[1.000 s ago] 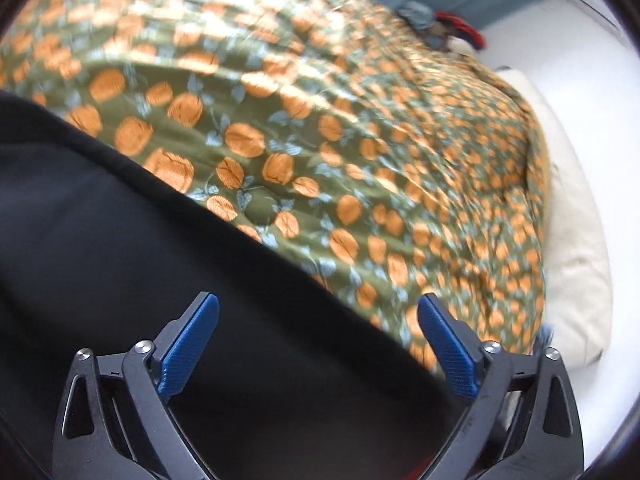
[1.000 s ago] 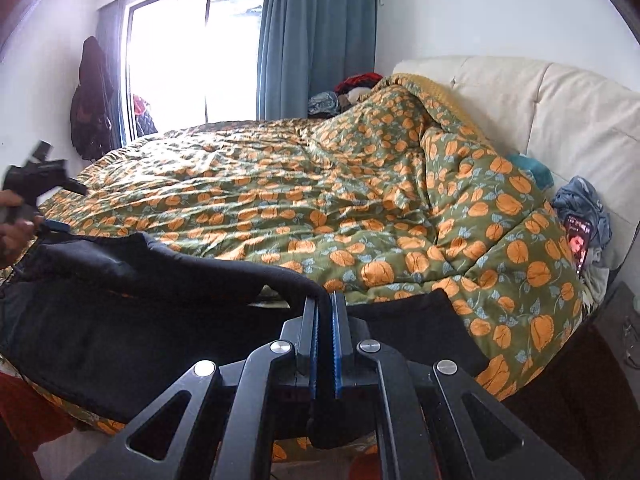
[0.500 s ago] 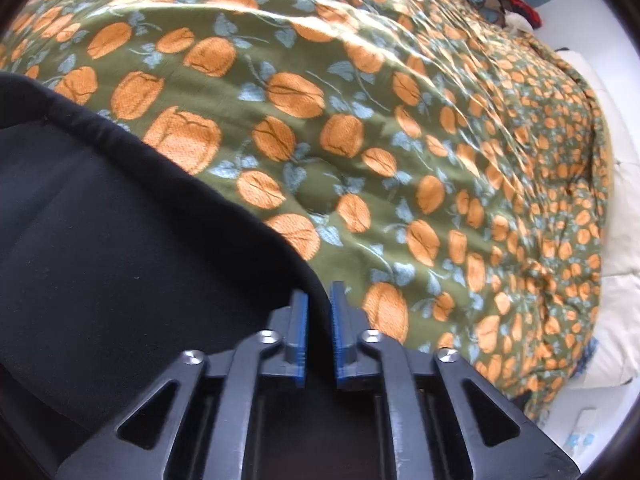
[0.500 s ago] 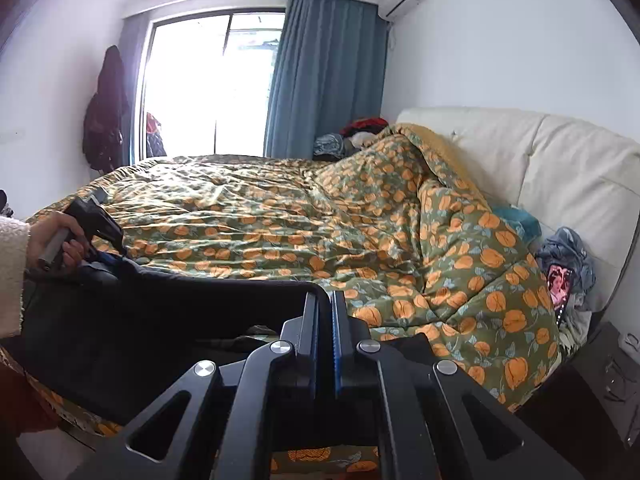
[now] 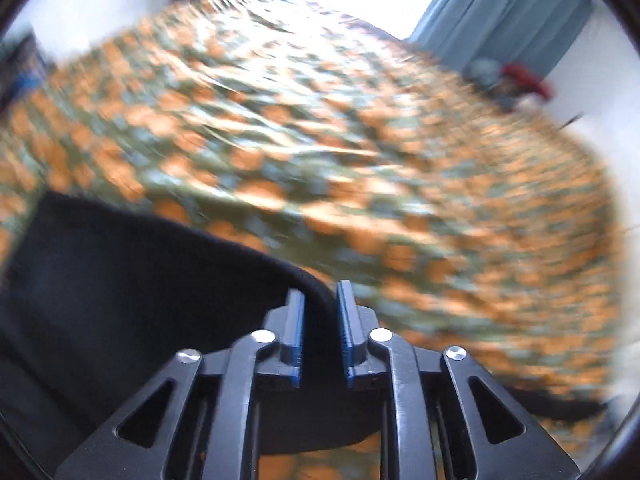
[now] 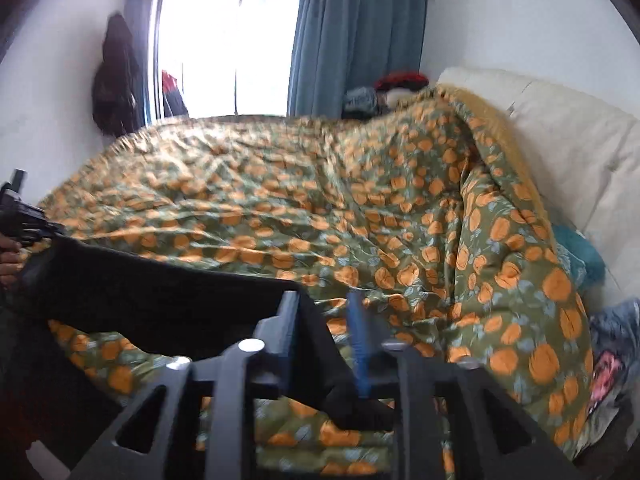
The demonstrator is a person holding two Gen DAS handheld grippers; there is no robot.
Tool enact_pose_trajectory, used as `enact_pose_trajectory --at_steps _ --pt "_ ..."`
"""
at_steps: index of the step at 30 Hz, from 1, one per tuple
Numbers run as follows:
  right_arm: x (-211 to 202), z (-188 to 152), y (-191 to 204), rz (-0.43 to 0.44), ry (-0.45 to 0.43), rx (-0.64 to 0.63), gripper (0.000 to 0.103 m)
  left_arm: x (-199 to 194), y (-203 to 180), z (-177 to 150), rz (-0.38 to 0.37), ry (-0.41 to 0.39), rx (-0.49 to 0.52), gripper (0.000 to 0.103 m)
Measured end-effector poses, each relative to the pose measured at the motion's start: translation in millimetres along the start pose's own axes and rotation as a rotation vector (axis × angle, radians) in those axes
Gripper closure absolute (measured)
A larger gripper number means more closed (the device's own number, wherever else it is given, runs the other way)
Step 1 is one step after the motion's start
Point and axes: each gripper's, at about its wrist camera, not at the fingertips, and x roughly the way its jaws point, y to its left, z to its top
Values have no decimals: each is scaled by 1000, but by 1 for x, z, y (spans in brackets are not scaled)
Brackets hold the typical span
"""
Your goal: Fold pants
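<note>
The black pants hang stretched over the pumpkin-print bedspread, lifted off it on the left. My right gripper has its jaws opening. The cloth lies against the left finger and sags between them, and the blue right pad stands clear of it. In the blurred left wrist view, the pants fill the lower left. My left gripper has the pants' edge between its blue pads while its jaws ease apart. The right wrist view shows that left gripper at the far left, held by a hand.
The bed takes up most of the room. A cream padded headboard stands at the right, with loose clothes below it. A blue curtain and a bright window are at the back. A dark coat hangs on the left wall.
My left gripper went from wide open to closed on the pants' edge, then rose and tilted up toward the window. My right gripper, shut on the pants before, has opened.
</note>
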Motion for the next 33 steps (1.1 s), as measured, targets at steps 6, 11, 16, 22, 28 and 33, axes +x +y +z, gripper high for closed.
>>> enact_pose_trajectory --at_steps 6,11,16,22,28,33 --pt "36 -6 -59 -34 12 254 25 -21 38 -50 -56 -47 105 36" --pt "45 -99 -70 7 112 224 26 -27 91 -100 10 -25 150 36" --pt "9 -173 -99 255 175 509 26 -53 117 -156 -39 1 197 36" --pt "-26 -246 -41 450 368 466 27 -38 106 -249 -29 123 395 31" --pt "-46 -279 -29 -49 314 334 30 -56 120 -243 23 89 315 29" --pt "-106 -259 29 -65 15 257 21 -85 139 -232 -13 -6 249 10"
